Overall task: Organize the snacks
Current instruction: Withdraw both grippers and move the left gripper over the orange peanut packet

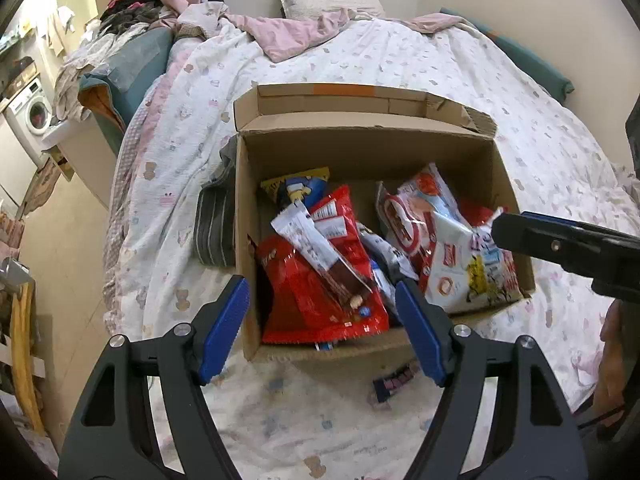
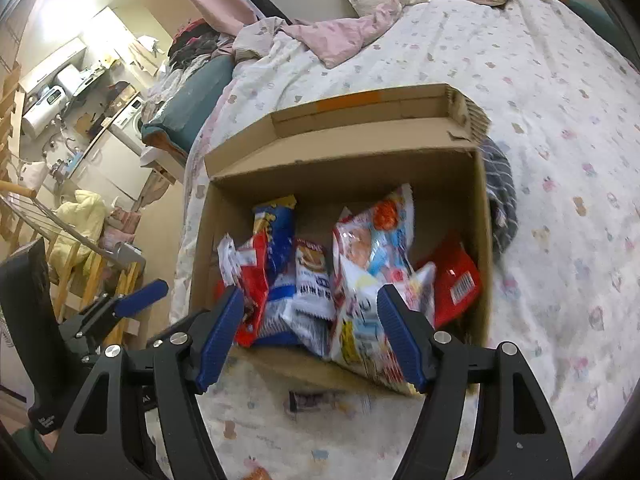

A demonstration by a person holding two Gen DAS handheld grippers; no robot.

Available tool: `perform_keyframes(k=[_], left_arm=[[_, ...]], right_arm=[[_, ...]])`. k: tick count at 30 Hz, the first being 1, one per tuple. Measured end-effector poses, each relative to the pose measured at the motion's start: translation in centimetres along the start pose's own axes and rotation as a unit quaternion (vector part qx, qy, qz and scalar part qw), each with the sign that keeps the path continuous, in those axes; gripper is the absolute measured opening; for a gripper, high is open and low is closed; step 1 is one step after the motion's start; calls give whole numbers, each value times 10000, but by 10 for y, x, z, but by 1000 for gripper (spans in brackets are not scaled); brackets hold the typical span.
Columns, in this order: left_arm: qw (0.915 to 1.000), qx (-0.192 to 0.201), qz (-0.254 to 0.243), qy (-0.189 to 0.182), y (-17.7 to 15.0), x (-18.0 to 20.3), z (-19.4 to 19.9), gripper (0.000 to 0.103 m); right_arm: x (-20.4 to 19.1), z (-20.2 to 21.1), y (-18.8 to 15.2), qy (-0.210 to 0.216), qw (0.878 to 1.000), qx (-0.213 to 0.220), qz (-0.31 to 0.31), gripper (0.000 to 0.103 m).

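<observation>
An open cardboard box (image 1: 244,216) (image 2: 482,216) sits on the bed and holds several snack packs. In the left wrist view a red bag (image 1: 320,300) lies at the front left with a white and brown wafer pack (image 1: 316,248) across it, and a white and red bag (image 1: 444,240) leans at the right. My left gripper (image 1: 322,292) is open and empty above the box's near edge. My right gripper (image 2: 310,312) is open and empty over the near edge; its tip (image 1: 520,232) shows at the right of the left wrist view. A small dark packet (image 1: 394,380) (image 2: 308,400) lies on the sheet before the box.
The bed has a white patterned sheet (image 1: 400,60) with a pink blanket (image 1: 288,36) and a pillow (image 1: 328,0) at the far end. A striped grey cloth (image 1: 214,220) lies beside the box. The bed's left edge drops to the floor, with a washing machine (image 1: 34,112) beyond.
</observation>
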State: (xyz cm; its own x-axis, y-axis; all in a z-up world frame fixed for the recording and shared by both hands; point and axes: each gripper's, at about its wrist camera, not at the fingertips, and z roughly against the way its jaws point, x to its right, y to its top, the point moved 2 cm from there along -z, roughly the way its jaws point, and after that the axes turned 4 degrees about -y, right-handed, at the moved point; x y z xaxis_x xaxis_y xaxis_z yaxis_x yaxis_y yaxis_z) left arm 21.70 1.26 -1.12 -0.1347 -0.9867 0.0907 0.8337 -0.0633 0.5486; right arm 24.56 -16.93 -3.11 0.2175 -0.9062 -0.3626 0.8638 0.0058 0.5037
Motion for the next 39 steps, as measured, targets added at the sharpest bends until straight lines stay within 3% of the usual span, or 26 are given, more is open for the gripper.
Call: perform_keyframes(k=[12, 19, 22, 24, 25, 28, 30, 33, 39], left_arm=[[9987, -455, -217, -44, -50, 25, 8, 73], [9933, -1067, -20, -438, -86, 35, 1, 73], [9833, -1647, -186, -750, -113, 50, -10, 73], [9686, -2199, -349, -1108, -134, 63, -20, 73], [9566, -2560, -474, -1312, -147, 72, -26, 73], [9329, -3125, -921, -1535, -177, 91, -34, 73], [9311, -3136, -1228, -1400, -189, 99, -36, 89], [9277, -3273, -1235, -1301, -200, 100, -43, 100], [9322, -3209, -1302, -1054, -207, 109, -49, 103]], right_arm=[[26, 30, -54, -175, 9987, -356, -333, 72], [42, 32, -77, -397, 9973, -497, -377, 72], [51, 35, -81, -448, 9964, -522, -490, 72], [53, 37, -81, -488, 9962, -494, -519, 72], [55, 38, -81, -503, 9961, -484, -535, 72], [57, 39, -80, -514, 9959, -471, -568, 72], [58, 39, -81, -542, 9957, -488, -569, 72], [59, 39, -81, -552, 9955, -497, -586, 72], [56, 34, -83, -609, 9953, -561, -499, 72]])
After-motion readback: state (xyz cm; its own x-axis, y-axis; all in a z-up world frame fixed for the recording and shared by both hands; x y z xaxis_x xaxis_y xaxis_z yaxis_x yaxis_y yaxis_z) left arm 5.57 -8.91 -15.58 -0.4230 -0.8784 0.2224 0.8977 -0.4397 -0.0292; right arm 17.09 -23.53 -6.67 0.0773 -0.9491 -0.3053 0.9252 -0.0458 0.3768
